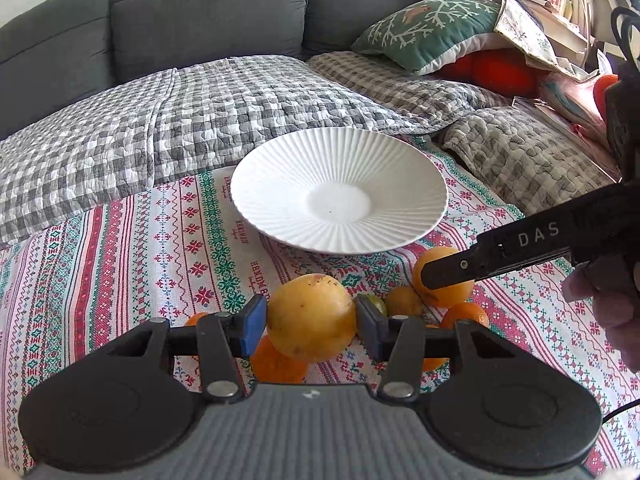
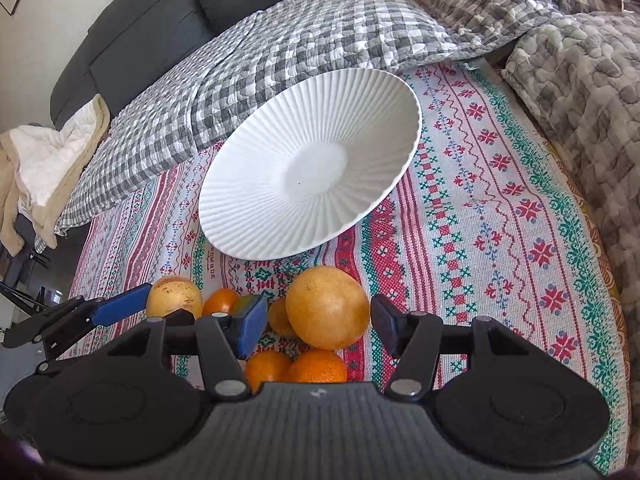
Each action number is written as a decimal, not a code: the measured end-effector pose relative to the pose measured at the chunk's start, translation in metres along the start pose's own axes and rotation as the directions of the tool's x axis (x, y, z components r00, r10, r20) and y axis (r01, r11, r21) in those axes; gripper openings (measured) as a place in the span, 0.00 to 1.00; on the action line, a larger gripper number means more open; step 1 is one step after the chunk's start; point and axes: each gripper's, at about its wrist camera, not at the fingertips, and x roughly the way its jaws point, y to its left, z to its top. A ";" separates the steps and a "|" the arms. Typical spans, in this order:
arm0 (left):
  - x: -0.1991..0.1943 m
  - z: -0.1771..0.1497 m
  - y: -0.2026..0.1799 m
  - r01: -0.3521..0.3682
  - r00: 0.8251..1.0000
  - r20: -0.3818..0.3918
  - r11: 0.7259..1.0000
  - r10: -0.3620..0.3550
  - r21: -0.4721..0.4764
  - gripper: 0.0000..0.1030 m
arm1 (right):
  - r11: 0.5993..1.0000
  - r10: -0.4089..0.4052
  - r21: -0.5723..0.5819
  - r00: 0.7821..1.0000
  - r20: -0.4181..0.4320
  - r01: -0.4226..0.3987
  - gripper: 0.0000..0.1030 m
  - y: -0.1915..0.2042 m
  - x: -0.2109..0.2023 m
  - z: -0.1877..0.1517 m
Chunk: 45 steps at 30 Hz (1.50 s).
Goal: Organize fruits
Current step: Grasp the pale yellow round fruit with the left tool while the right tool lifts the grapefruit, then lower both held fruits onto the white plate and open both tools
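A white ribbed plate (image 1: pixel 280 184) (image 2: pixel 256 184) lies empty on a patterned cloth. Several oranges lie in a cluster in front of it. In the left wrist view my left gripper (image 1: pixel 311 322) has its blue pads against both sides of a large yellow-orange fruit (image 1: pixel 311 316). In the right wrist view my right gripper (image 2: pixel 320 320) is open around another large orange fruit (image 2: pixel 328 312), with gaps at both pads. Small oranges (image 2: pixel 316 366) lie below it. A green-tinged fruit (image 1: pixel 376 304) sits behind the left gripper's right finger. The right gripper's finger (image 1: pixel 452 270) crosses an orange (image 1: pixel 440 280) in the left wrist view.
The patterned cloth (image 2: pixel 500 220) covers a low surface beside a grey sofa (image 1: pixel 200 12) with checked quilts (image 1: pixel 160 120). A green cushion (image 1: pixel 424 28) and clutter lie at the back right. A beige blanket (image 2: pixel 44 168) hangs at the left.
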 end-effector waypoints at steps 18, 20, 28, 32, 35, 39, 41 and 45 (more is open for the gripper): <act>-0.002 0.008 -0.003 -0.007 1.000 0.026 0.999 0.006 0.031 0.36 | 1.000 -0.030 -0.003 0.999 0.022 0.030 0.42 -0.001 -0.019 -0.003; -0.003 0.015 -0.003 0.003 0.999 0.044 1.000 -0.003 0.018 0.36 | 1.000 -0.013 0.012 0.998 0.060 0.013 0.42 -0.001 -0.030 0.004; 0.023 0.044 -0.021 0.012 0.997 0.077 0.997 -0.018 0.082 0.36 | 1.000 0.002 -0.015 0.990 0.139 0.000 0.42 0.004 -0.032 0.038; 0.053 0.059 -0.024 0.001 0.997 0.071 0.994 -0.009 0.113 0.36 | 0.999 -0.001 -0.033 0.992 0.130 0.005 0.42 0.003 -0.013 0.055; 0.072 0.065 -0.022 0.000 0.998 0.064 0.993 -0.008 0.122 0.36 | 1.000 -0.004 -0.027 0.993 0.115 0.007 0.42 0.000 0.003 0.066; 0.094 0.069 -0.018 -0.006 0.999 0.055 0.992 -0.001 0.125 0.36 | 1.000 -0.017 -0.010 0.995 0.097 0.018 0.42 -0.005 0.023 0.075; 0.101 0.070 -0.015 -0.006 0.998 0.055 0.993 0.000 0.119 0.36 | 1.000 -0.015 -0.005 0.996 0.089 0.016 0.42 -0.007 0.030 0.078; 0.107 0.072 -0.012 0.005 0.998 0.064 0.993 -0.013 0.117 0.36 | 1.000 -0.005 0.003 0.996 0.086 0.005 0.42 -0.011 0.037 0.080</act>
